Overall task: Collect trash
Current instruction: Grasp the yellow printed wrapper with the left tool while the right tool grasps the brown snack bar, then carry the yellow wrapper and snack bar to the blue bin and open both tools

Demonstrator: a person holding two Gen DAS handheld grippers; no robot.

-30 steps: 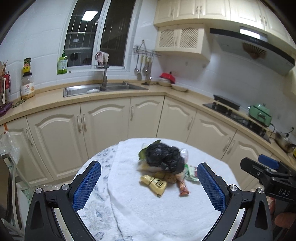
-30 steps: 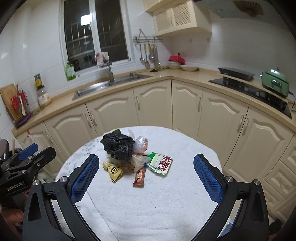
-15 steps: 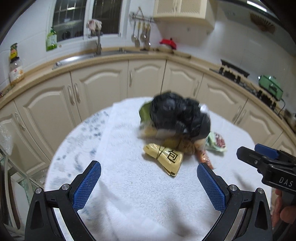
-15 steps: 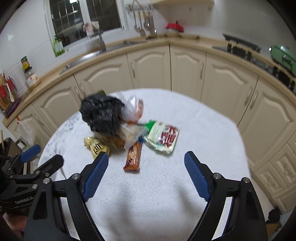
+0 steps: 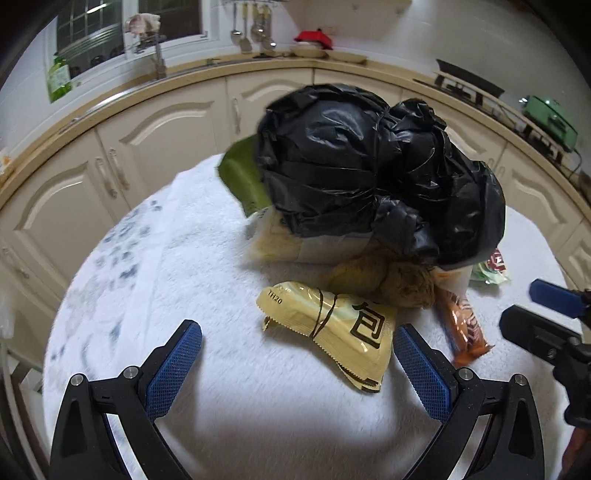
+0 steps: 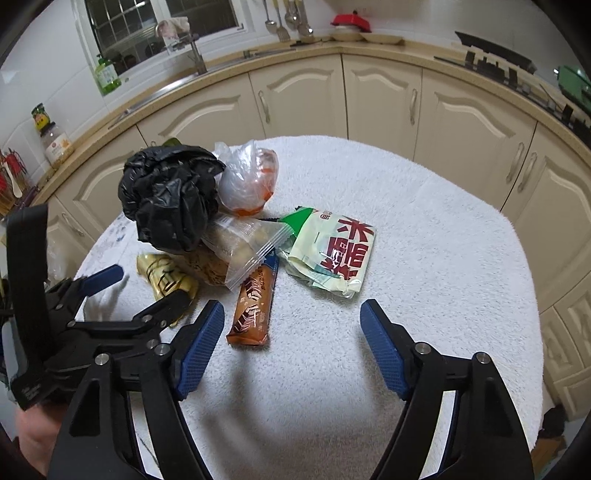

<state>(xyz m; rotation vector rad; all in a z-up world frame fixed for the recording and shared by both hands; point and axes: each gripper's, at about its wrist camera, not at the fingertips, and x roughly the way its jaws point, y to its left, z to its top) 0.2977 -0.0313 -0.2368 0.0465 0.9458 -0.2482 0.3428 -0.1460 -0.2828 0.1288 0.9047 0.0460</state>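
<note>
A round worktop (image 6: 424, 229) covered by a white fluffy towel carries a heap of trash, and a crumpled black bag (image 5: 373, 173) sits on top of that heap. Just behind the black bag a green leaf-like scrap (image 5: 242, 177) pokes out, and under the bag lies a clear packet of pale snacks (image 6: 240, 247). In front of the black bag lies a yellow wrapper (image 5: 332, 328), flat on the towel, with an orange bar wrapper (image 6: 255, 306) beside it. To the right of the black bag rests a thin clear bag (image 6: 247, 181) with orange smears inside, and a white and green packet (image 6: 332, 254) with red characters lies a little further right. The left claw (image 5: 295, 365) hangs low over the towel with its blue pads wide apart and the yellow wrapper between them, not gripped. The right claw (image 6: 291, 343) has its blue pads apart too, holding nothing, with the orange bar wrapper near its left pad. Behind the black bag, cream cabinets (image 6: 295, 96) run under a beige counter with a sink tap (image 6: 195, 55), a window, hanging utensils (image 6: 284, 18) and a stove (image 6: 491, 59).
</note>
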